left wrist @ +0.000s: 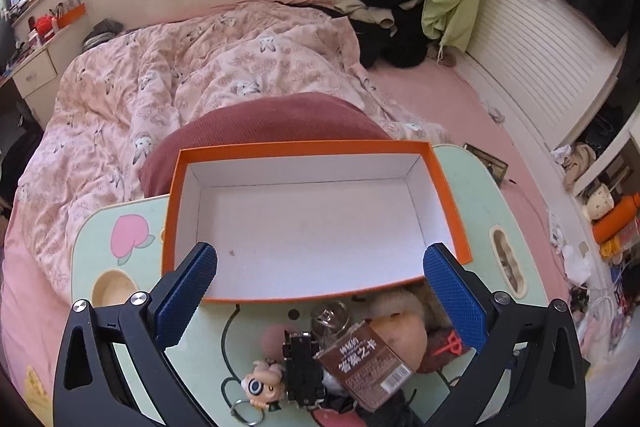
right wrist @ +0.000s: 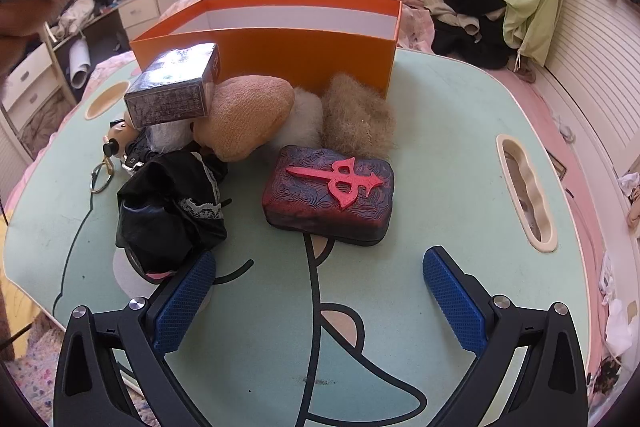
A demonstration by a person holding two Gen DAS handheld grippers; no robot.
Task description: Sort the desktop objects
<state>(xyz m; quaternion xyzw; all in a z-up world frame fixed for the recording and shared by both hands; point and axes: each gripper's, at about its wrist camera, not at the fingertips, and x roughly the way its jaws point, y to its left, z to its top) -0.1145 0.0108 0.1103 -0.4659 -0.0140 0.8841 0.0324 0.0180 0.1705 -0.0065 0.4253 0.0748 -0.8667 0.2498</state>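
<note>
Just ahead of the right gripper (right wrist: 319, 301), on the pale green lap table with its cartoon print (right wrist: 448, 155), lies one dark red-and-blue embossed tile-shaped case with a raised pink character (right wrist: 330, 197), hard and rounded at the corners. To the left of its fingers sits one crumpled black fabric piece with lace trim (right wrist: 172, 211), glossy and soft. Farther ahead are one tan knitted plush (right wrist: 248, 115), one shaggy beige fur puff (right wrist: 358, 115), and one dark foil-wrapped rectangular carton (right wrist: 172, 89) resting tilted on the pile. Behind them all stands one orange cardboard box with a white inside (right wrist: 280, 47), empty. The right gripper's jaws are spread wide, holding nothing and touching nothing.

The left gripper (left wrist: 319, 301) hangs over the near edge of the same box (left wrist: 312, 211), jaws likewise wide and empty. Below it lie one small cartoon-figure keychain on a metal ring (left wrist: 262, 385) and one small black toy car (left wrist: 303, 367).
</note>
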